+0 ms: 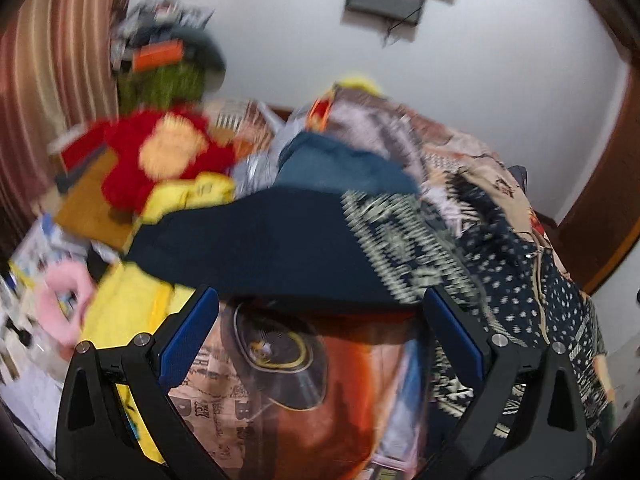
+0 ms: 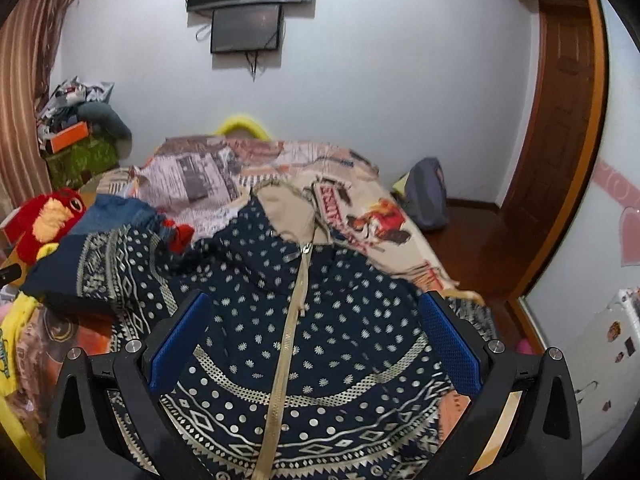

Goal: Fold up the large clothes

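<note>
A navy hooded jacket (image 2: 320, 332) lies front-up on the bed (image 2: 360, 184), spread over the printed bedspread — white dots above, geometric bands near the hem. Its beige zipper (image 2: 290, 336) runs closed up the middle to a tan-lined hood (image 2: 286, 208). One sleeve (image 2: 100, 272) — its plain dark end blurred — reaches toward the bed's left edge.

Soft matt cloth was seen in the navy patterned garment (image 2: 320, 320); glossy polished wood in the door frame (image 2: 596, 120)
</note>
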